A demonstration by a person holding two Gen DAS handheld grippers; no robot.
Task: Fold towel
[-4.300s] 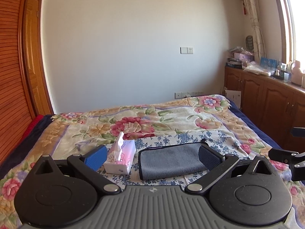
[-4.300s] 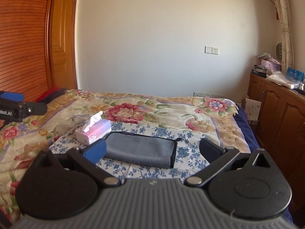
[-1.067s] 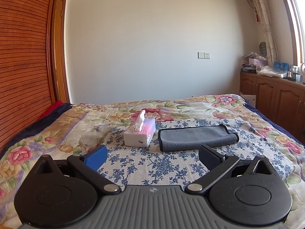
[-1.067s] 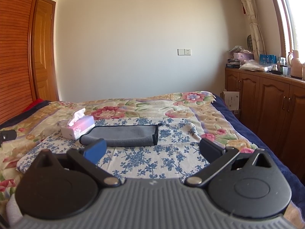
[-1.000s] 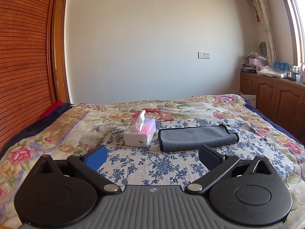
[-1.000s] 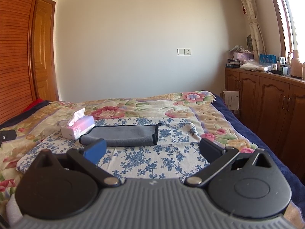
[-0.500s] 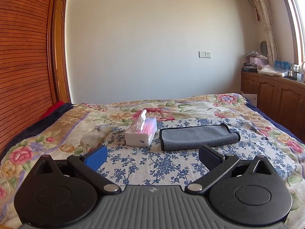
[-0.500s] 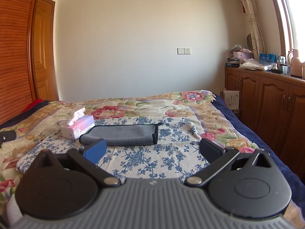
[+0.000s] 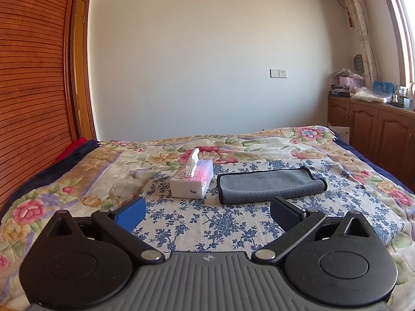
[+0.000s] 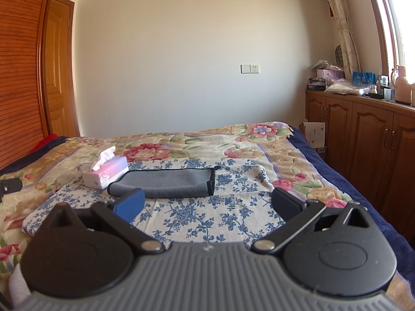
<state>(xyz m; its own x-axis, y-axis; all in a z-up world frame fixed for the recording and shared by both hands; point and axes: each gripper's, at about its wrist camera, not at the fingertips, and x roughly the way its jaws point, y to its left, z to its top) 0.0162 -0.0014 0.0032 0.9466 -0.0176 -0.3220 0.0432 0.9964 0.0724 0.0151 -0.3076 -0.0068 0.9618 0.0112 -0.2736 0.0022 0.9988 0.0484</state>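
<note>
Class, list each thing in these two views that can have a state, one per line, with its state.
Towel: folded, flat on the blue-flowered cloth.
Tissue box: upright, a tissue sticking out of the top.
Left gripper: open, holding nothing.
Right gripper: open, holding nothing.
Cabinet doors: shut.

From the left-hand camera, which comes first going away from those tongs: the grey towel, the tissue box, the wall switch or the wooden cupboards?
1. Towel, ahead and slightly right of the left tongs; the tissue box, ahead and slightly left, is too close to call.
2. Wooden cupboards, far right, beside the bed.
3. Wall switch, on the back wall.
</note>
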